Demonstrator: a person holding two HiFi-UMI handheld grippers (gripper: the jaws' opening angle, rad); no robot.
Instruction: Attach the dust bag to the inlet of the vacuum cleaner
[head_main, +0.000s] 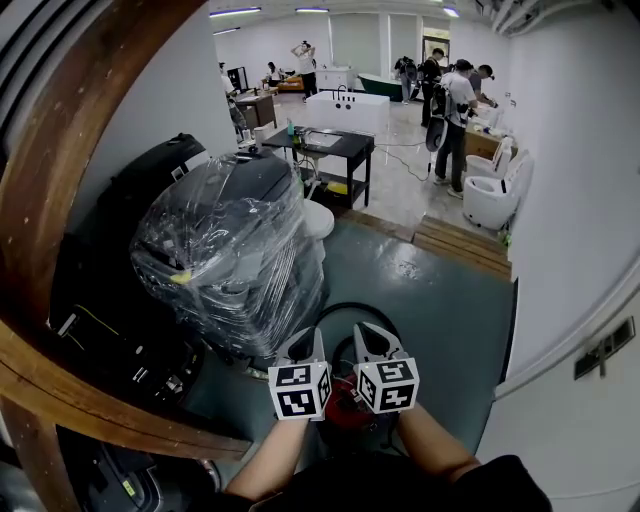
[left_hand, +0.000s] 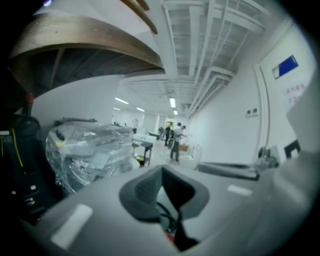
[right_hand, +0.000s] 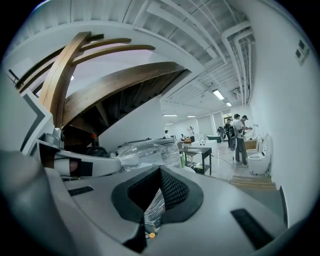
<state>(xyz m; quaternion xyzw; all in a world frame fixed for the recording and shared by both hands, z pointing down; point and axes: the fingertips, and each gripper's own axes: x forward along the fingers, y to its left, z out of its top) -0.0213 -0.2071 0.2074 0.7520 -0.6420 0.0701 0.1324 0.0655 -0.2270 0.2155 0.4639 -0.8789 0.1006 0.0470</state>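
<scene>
In the head view my left gripper (head_main: 304, 347) and right gripper (head_main: 371, 342) are held side by side, close together, high above the floor. Both are shut with nothing between their pads. Below them a red and black machine body (head_main: 345, 410) is mostly hidden by the marker cubes. A black hose (head_main: 340, 311) loops round it on the dark green floor. No dust bag shows in any view. The left gripper (left_hand: 162, 196) has its dark pads (left_hand: 145, 192) meeting, with a black cable and a red patch (left_hand: 170, 236) seen low through the gap. The right gripper (right_hand: 159, 194) points toward the plastic-wrapped bulk.
A bulky thing wrapped in clear plastic (head_main: 230, 250) stands just ahead on the left, dark equipment beside it. A curved wooden beam (head_main: 60, 150) arches over the left. A white wall (head_main: 580, 200) closes the right. Farther off are a black table (head_main: 330, 145), white toilets (head_main: 495, 195) and several people (head_main: 455, 110).
</scene>
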